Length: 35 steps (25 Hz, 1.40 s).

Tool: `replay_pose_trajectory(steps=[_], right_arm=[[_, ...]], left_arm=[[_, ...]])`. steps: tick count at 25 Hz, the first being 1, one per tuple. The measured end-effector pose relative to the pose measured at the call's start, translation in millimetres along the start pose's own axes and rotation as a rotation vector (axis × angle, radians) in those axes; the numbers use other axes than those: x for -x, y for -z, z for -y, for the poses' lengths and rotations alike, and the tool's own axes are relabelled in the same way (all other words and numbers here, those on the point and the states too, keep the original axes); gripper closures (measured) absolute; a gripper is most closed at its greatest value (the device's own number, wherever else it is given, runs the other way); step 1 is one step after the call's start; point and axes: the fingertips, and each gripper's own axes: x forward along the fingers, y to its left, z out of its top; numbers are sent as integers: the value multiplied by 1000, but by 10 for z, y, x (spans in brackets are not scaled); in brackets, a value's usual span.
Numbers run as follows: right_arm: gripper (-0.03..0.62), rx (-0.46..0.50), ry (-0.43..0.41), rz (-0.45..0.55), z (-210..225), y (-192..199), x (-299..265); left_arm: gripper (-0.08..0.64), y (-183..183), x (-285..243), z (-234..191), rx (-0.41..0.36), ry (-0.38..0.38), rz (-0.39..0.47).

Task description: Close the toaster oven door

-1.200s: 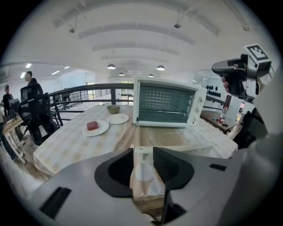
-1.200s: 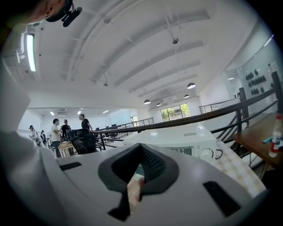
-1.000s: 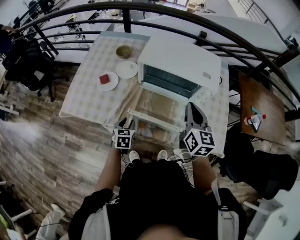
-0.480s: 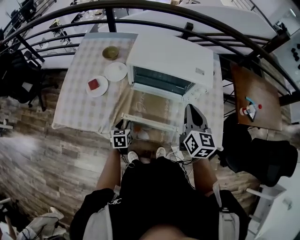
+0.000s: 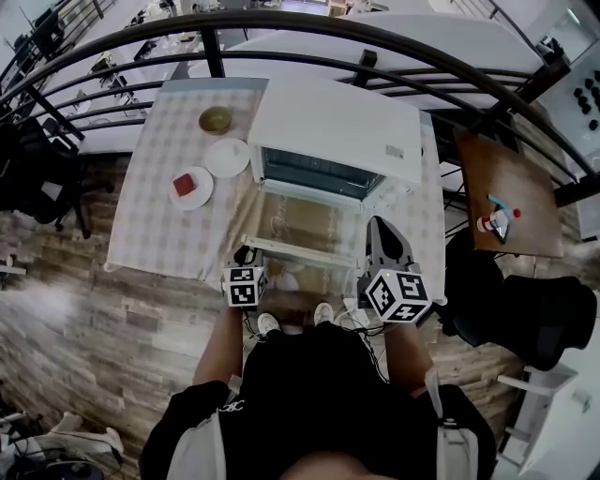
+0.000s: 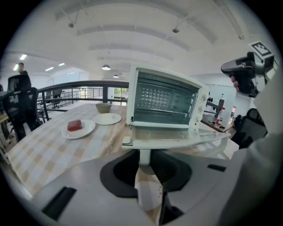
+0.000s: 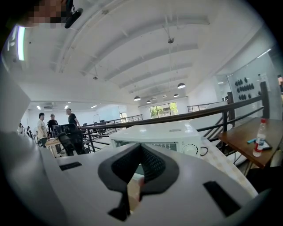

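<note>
The white toaster oven [image 5: 328,131] stands on the checked table [image 5: 150,225], its glass door [image 5: 309,220] folded down flat toward me. My left gripper [image 5: 247,260] is at the left end of the door's white handle [image 5: 300,251]. In the left gripper view the handle's post [image 6: 143,156] stands between the closing jaws of the left gripper [image 6: 143,165], and the pads lie against both its sides. My right gripper [image 5: 378,230] hovers over the door's right edge, shut and holding nothing. In the right gripper view the right gripper [image 7: 141,148] faces the oven [image 7: 154,134].
Left of the oven are a plate with a red block [image 5: 192,186], an empty plate [image 5: 227,157] and a small bowl [image 5: 215,119]. A dark railing [image 5: 281,23] curves behind the table. A wooden side table [image 5: 506,202] with a bottle stands to the right. People [image 7: 44,126] stand far off.
My left gripper has come up to the handle's left end and its jaws have narrowed around the post. The door still lies flat open. The right gripper has hardly moved.
</note>
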Motion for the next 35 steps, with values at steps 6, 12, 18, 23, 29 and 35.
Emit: replay_pose_trajectory(steps=[6,12,18,23,29,35], right_arm=[[591,-11,-16,21,-61,-73,-50],[591,-25,-41,54,-127,-170,-110],[591,-39,-57,76,-177,-238,-188],[591,-47,-61,92,-133,-294,-244],[591,-48,-50,122,-41,-430,-272],[591,-9,-32,153,139,-572,-259]], left_arm=[[466,-358,133,66,10,62,79],[463,-676,201,113,68,123,122],[460,-944,236,103,115,145,131],[460,-1205,210,121,129,132,134],[459,-1505,163,98,168,115,131],[455,-1774,34,91,225,126,127]])
